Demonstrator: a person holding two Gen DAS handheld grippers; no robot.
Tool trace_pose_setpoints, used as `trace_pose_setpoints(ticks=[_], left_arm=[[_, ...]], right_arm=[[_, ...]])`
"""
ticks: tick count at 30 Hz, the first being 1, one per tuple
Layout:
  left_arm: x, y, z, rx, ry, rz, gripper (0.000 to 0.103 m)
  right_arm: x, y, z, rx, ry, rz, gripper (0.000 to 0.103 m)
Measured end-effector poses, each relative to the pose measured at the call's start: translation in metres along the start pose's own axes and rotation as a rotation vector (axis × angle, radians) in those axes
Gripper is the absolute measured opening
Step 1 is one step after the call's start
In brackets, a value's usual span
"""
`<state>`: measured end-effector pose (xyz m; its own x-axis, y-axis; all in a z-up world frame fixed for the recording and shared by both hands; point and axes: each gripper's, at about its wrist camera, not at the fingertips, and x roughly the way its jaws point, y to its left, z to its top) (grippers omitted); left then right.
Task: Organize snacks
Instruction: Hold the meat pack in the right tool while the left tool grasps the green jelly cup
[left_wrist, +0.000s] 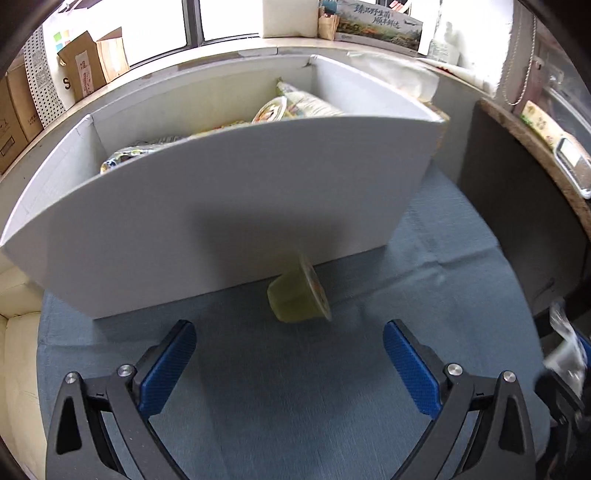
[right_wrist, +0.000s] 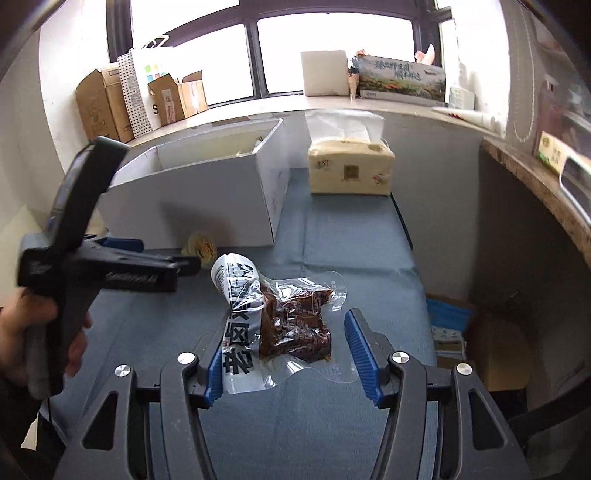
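A white box (left_wrist: 221, 206) with snack packs (left_wrist: 291, 105) inside stands on the blue cloth (left_wrist: 280, 398). A green jelly cup (left_wrist: 299, 295) lies on its side against the box's front wall. My left gripper (left_wrist: 290, 358) is open and empty just before the cup. In the right wrist view, my right gripper (right_wrist: 286, 350) is open around a clear vacuum pack of dark brown meat (right_wrist: 291, 325) that lies on the cloth. The left gripper (right_wrist: 122, 258) shows at the left there, near the jelly cup (right_wrist: 202, 246) and the box (right_wrist: 207, 199).
A tissue pack (right_wrist: 351, 168) stands behind the box on the right. A dark wall with a wooden ledge (right_wrist: 535, 177) bounds the right side. Cardboard boxes (right_wrist: 110, 107) and cartons (right_wrist: 402, 79) line the window sill. A blue and brown box (right_wrist: 450, 325) lies beyond the cloth's right edge.
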<state>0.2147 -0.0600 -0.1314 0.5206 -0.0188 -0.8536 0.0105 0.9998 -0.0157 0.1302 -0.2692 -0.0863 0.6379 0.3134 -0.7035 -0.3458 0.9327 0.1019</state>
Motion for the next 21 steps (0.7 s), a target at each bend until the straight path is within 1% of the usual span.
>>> trace_pose_setpoints(ticks=[2, 5, 7, 8, 9, 10, 11, 12, 14, 15, 19, 21], left_arm=[[0.012, 0.003, 0.005, -0.023, 0.008, 0.008, 0.103], [0.024, 0.008, 0.009, -0.052, 0.007, -0.014, 0.103], [0.029, 0.009, 0.011, -0.048, 0.004, 0.003, 0.101], [0.03, 0.01, 0.011, -0.045, -0.006, 0.018, 0.085], [0.03, 0.011, 0.01, -0.041, -0.011, 0.032, 0.072], [0.03, 0.012, 0.011, -0.046, -0.007, 0.018, 0.047], [0.029, 0.012, 0.011, -0.05, -0.002, 0.018, 0.043], [0.028, 0.013, 0.01, -0.045, -0.001, 0.013, 0.042], [0.023, 0.012, 0.01, -0.03, -0.016, 0.0, 0.036], [0.02, 0.012, 0.01, -0.022, -0.022, -0.006, 0.035], [0.003, 0.013, 0.005, -0.011, -0.046, -0.032, 0.033], [-0.006, 0.013, 0.002, 0.009, -0.057, -0.001, 0.033]], right_arm=[[-0.001, -0.007, -0.006, 0.03, 0.004, 0.006, 0.062], [-0.003, -0.014, -0.01, 0.058, 0.004, 0.015, 0.062], [-0.003, -0.015, -0.012, 0.062, 0.005, 0.016, 0.062], [-0.003, -0.015, -0.012, 0.063, 0.005, 0.019, 0.062], [-0.003, -0.015, -0.012, 0.064, 0.004, 0.023, 0.062], [-0.003, -0.014, -0.012, 0.065, 0.003, 0.025, 0.062], [-0.002, -0.014, -0.012, 0.065, 0.003, 0.028, 0.062], [-0.002, -0.013, -0.012, 0.066, 0.005, 0.03, 0.062], [0.001, -0.012, -0.013, 0.068, 0.011, 0.032, 0.062], [0.001, -0.012, -0.013, 0.067, 0.013, 0.036, 0.062], [0.003, -0.008, -0.013, 0.062, 0.017, 0.042, 0.062], [0.003, -0.005, -0.012, 0.063, 0.016, 0.044, 0.062]])
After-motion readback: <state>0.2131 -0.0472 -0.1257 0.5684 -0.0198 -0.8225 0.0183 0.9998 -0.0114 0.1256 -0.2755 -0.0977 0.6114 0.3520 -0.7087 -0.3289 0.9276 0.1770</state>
